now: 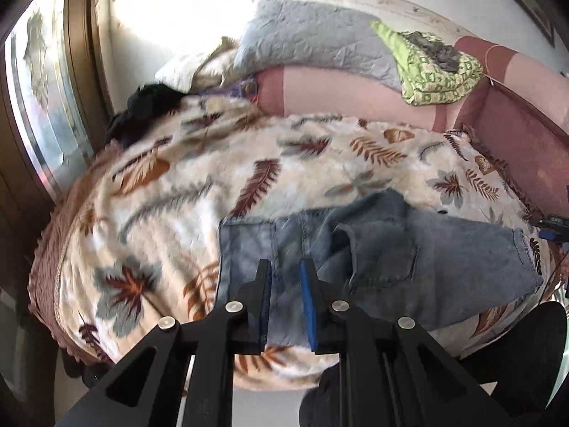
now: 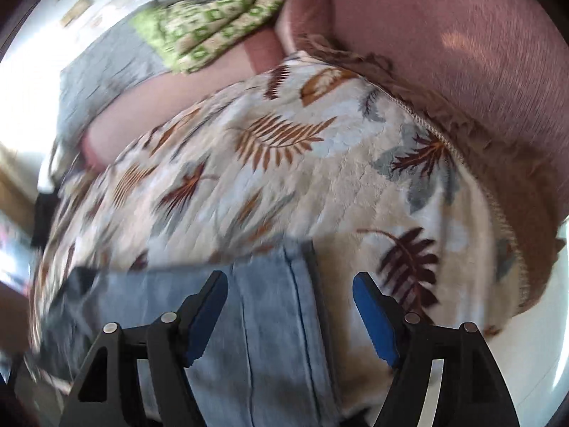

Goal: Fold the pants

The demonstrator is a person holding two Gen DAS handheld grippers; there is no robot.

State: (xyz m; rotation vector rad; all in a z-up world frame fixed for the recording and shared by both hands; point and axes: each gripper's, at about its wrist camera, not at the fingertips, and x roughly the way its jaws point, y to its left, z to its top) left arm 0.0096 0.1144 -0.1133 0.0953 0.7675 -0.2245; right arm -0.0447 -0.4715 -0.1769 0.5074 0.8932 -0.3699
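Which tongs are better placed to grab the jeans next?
Probably the right tongs: they are wide open, straddling the jeans' edge on the leaf-print blanket. The left tongs look nearly shut above them.

We note the pants [image 1: 373, 249] [image 2: 274, 320]: faded blue denim, lying on the leaf-patterned blanket [image 1: 213, 178] near its front edge. Partly folded and rumpled at the seat, back pocket facing up, one pale leg lying flat with its seam showing.
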